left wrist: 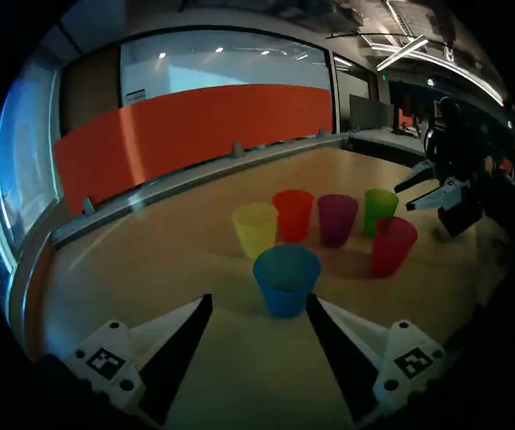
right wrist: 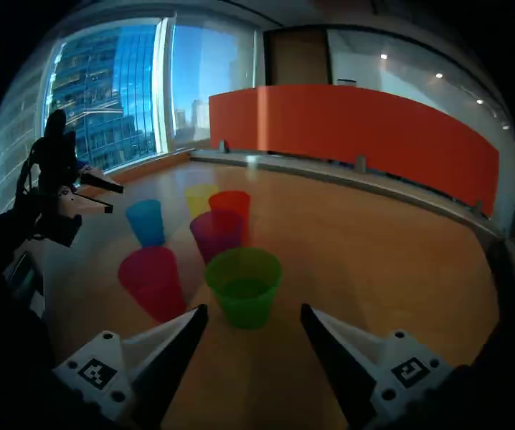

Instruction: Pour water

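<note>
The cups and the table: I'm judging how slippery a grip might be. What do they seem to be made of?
The blue cup and the green cup look like thin, smooth plastic, tinted and translucent: light glows through their walls. The table looks like pale wood or wood-look laminate, satin finish with soft glare; which of the two I cannot tell.
</note>
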